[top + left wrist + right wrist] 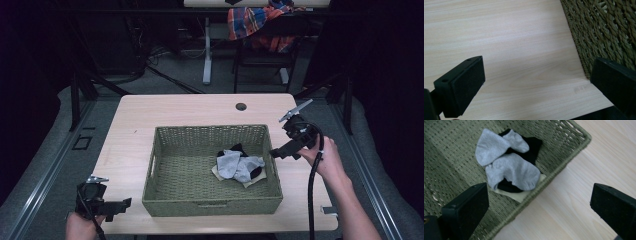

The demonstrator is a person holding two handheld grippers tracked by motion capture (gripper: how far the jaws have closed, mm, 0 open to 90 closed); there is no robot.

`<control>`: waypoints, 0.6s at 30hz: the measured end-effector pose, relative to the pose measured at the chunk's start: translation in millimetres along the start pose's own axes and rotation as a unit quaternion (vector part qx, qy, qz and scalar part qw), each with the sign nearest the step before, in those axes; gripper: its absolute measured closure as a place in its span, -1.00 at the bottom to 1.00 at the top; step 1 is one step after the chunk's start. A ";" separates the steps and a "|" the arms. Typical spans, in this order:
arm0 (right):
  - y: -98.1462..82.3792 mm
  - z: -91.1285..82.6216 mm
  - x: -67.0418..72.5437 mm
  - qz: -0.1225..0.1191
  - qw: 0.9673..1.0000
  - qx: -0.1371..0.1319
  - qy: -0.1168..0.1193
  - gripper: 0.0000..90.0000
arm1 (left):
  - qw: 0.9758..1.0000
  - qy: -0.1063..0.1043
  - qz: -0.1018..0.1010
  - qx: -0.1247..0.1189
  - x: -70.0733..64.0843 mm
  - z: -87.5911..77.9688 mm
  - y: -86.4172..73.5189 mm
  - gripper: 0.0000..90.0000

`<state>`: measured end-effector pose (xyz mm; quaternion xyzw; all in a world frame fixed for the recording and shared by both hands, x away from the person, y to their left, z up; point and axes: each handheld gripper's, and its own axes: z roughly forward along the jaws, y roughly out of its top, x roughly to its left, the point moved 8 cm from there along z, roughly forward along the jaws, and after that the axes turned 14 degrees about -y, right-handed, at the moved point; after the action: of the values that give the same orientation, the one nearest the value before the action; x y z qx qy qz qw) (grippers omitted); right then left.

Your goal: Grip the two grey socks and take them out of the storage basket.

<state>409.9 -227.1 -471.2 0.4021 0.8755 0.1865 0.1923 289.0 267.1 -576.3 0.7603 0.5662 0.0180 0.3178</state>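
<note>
Several socks lie heaped inside the wicker basket.

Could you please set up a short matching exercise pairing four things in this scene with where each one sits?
Things:
1. pile of grey, black and cream socks
2. green woven rectangular basket
3. left claw
4. right claw

Places:
A. above the basket's right rim
B. middle of the light wooden table
C. inside the basket, right half
D. near the table's front left corner

Pairs: 1-C, 2-B, 3-D, 4-A
</note>
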 end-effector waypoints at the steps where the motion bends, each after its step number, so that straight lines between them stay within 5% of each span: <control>1: 4.6 2.5 4.1 -0.003 1.000 0.002 0.007 -0.95 | 1.000 0.001 0.002 0.002 -0.2 0.1 0.5 -1.00; 18: 35.7 29.4 35.4 -0.052 0.998 0.021 0.032 -0.88 | 1.000 -0.004 -0.003 0.005 1.1 -1.5 -4.4 -1.00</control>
<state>425.4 -173.0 -485.8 0.3538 0.9045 0.1709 0.1656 285.0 269.4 -577.7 0.7601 0.5675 0.0107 0.3163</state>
